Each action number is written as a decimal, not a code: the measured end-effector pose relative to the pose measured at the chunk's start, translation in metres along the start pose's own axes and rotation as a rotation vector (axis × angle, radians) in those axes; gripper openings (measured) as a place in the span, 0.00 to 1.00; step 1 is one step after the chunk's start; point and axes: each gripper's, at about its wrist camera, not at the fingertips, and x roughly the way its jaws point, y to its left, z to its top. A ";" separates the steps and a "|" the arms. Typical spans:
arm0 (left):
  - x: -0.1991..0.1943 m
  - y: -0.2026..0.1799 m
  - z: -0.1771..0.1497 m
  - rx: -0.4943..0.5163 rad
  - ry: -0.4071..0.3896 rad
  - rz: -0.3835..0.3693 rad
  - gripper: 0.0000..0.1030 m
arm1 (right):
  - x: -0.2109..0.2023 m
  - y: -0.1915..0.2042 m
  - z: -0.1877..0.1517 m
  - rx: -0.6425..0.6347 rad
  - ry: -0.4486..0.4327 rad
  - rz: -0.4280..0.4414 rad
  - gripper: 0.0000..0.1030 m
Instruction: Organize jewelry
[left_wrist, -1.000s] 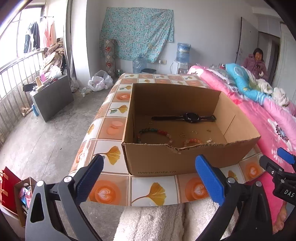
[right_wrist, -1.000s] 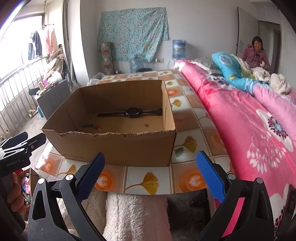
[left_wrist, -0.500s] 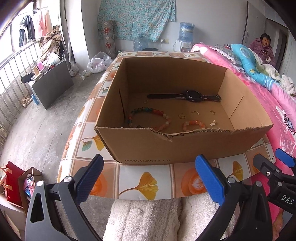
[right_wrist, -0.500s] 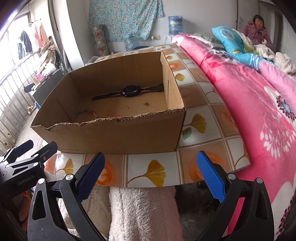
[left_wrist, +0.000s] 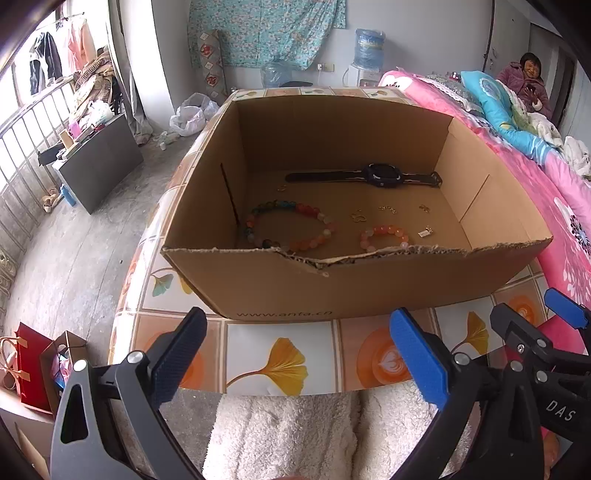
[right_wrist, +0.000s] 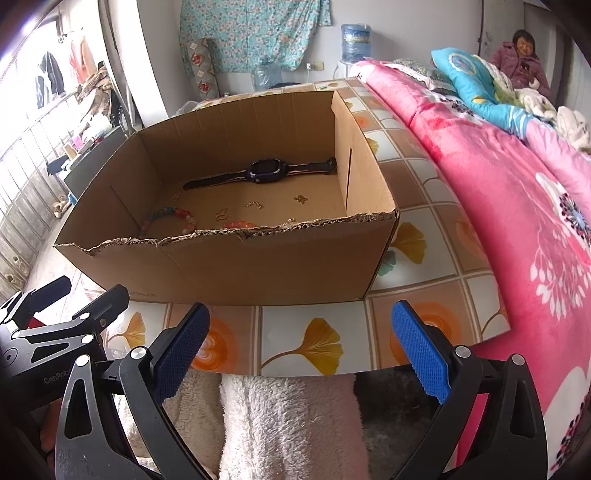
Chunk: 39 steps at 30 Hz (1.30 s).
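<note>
An open cardboard box (left_wrist: 280, 288) (right_wrist: 258, 266) stands on a tiled tabletop (left_wrist: 280, 362). Inside lie a black watch (left_wrist: 380, 176) (right_wrist: 267, 170), a large multicoloured bead bracelet (left_wrist: 288, 229) (right_wrist: 170, 216), a small orange bead bracelet (left_wrist: 384, 236) (right_wrist: 240, 224) and several small gold pieces (left_wrist: 358, 216) (right_wrist: 221, 214). My left gripper (left_wrist: 299, 354) is open and empty in front of the box. My right gripper (right_wrist: 301, 350) is open and empty, also in front of the box, to the right of the left one.
A pink floral quilt (right_wrist: 517, 206) covers the bed to the right of the table; a person (left_wrist: 528, 81) sits at its far end. A grey cabinet (left_wrist: 99, 155) stands on the floor at left. Red bags (left_wrist: 33, 365) stand by the table's near left corner.
Both grippers have risen and moved closer to the box, so I look down into it more steeply. Both stay open and empty.
</note>
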 end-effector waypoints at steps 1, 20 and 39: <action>0.000 0.000 0.001 0.000 0.001 -0.002 0.95 | 0.000 0.000 0.000 -0.001 0.001 -0.001 0.92; 0.005 0.002 0.003 -0.007 0.016 -0.014 0.95 | 0.003 0.002 0.001 -0.006 0.007 0.000 0.92; 0.006 0.003 0.004 -0.015 0.018 -0.022 0.95 | 0.002 0.001 0.004 -0.011 0.007 -0.002 0.92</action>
